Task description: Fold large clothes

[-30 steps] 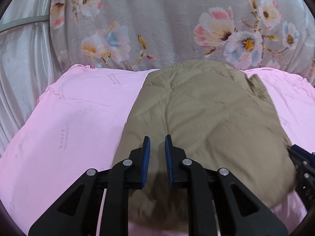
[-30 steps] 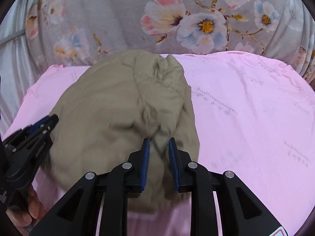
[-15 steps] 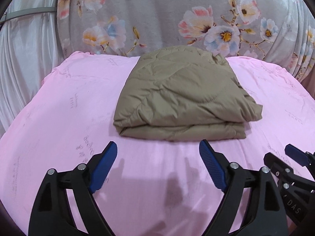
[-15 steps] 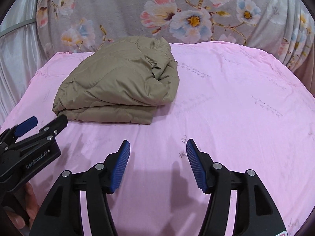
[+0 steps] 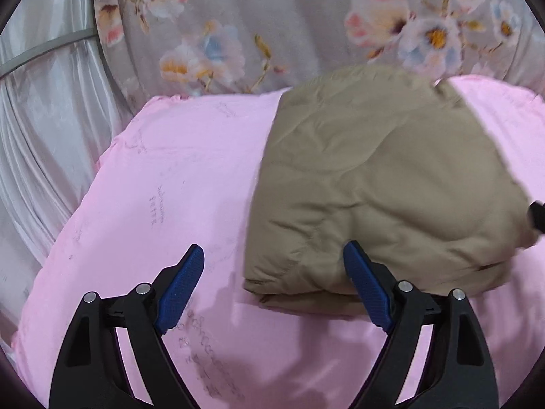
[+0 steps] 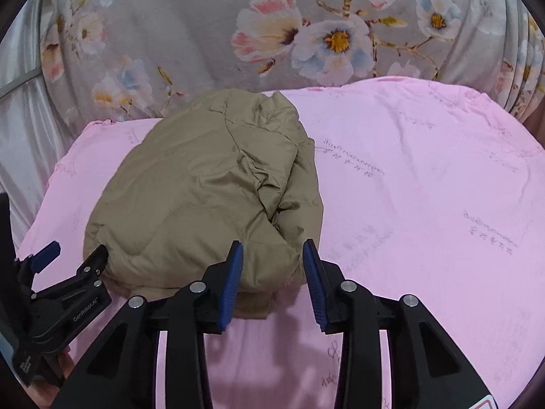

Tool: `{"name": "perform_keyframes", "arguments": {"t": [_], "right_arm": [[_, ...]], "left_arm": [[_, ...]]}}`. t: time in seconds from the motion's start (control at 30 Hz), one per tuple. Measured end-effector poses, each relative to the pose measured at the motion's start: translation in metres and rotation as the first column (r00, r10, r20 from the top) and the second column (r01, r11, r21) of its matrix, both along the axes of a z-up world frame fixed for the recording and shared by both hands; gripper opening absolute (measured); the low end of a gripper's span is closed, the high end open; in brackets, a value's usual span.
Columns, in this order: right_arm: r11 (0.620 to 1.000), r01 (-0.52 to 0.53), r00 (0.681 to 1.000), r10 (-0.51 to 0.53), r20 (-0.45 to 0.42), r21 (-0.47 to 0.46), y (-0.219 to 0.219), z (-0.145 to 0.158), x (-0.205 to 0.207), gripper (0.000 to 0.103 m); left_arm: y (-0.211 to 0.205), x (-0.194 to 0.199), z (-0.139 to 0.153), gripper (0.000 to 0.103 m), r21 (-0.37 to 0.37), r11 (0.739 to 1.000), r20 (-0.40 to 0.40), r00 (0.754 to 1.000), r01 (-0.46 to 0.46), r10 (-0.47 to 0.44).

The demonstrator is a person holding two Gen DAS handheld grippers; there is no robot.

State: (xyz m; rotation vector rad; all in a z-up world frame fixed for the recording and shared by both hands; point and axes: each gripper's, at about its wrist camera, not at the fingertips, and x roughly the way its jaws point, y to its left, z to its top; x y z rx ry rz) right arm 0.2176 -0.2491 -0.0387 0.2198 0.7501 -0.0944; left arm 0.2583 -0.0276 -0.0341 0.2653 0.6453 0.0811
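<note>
A folded khaki padded jacket (image 5: 374, 184) lies on the pink bed sheet (image 5: 163, 184); it also shows in the right wrist view (image 6: 204, 197). My left gripper (image 5: 274, 286) is open at the jacket's near left corner, its right finger against the fabric edge, its left finger over bare sheet. My right gripper (image 6: 272, 279) is open with its jaws on either side of the jacket's near right corner. The left gripper (image 6: 64, 266) also shows at the lower left of the right wrist view.
A grey floral quilt (image 6: 272, 34) is piled along the far side of the bed. Pale curtain fabric (image 5: 44, 129) hangs at the left. The pink sheet (image 6: 425, 187) stretches to the right of the jacket.
Both grippers opened and pulled back from the jacket, then moved close to it again. They now stand open at its near corners.
</note>
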Motion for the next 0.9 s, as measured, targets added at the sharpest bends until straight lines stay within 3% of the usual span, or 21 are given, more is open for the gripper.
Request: {"name": "perform_keyframes", "arguments": {"t": [0.13, 0.3, 0.37, 0.43, 0.5, 0.7, 0.9], "right_arm": [[0.999, -0.023, 0.999, 0.024, -0.04, 0.045, 0.0, -0.024, 0.017, 0.035], [0.999, -0.004, 1.0, 0.003, -0.019, -0.052, 0.012, -0.016, -0.004, 0.042], [0.995, 0.007, 1.0, -0.006, 0.014, -0.097, 0.015, -0.013, -0.026, 0.052], [0.992, 0.008, 0.999, -0.002, 0.042, -0.129, 0.021, -0.013, -0.05, 0.08], [0.987, 0.003, 0.999, 0.005, 0.046, -0.162, 0.026, -0.014, -0.067, 0.086], [0.973, -0.025, 0.999, 0.015, -0.044, -0.229, 0.042, -0.026, -0.103, 0.088], [0.963, -0.004, 0.995, -0.024, -0.101, -0.269, 0.053, -0.035, -0.123, 0.088]], "left_arm": [[0.02, 0.016, -0.006, 0.094, -0.043, 0.999, -0.017, 1.0, -0.023, 0.022], [0.023, 0.015, -0.004, 0.091, -0.088, 0.996, -0.037, 0.999, -0.034, 0.031], [0.023, 0.002, -0.006, 0.092, -0.111, 0.994, -0.048, 0.999, -0.016, 0.01], [0.024, -0.014, -0.009, 0.092, -0.132, 0.991, -0.059, 0.998, -0.009, 0.002], [0.023, -0.032, -0.008, 0.098, -0.164, 0.986, -0.056, 0.998, 0.004, -0.014], [0.007, -0.079, -0.016, 0.098, -0.161, 0.985, -0.082, 0.994, 0.061, -0.075], [0.0, -0.111, -0.02, 0.098, -0.144, 0.988, -0.094, 0.993, 0.063, -0.077]]}}
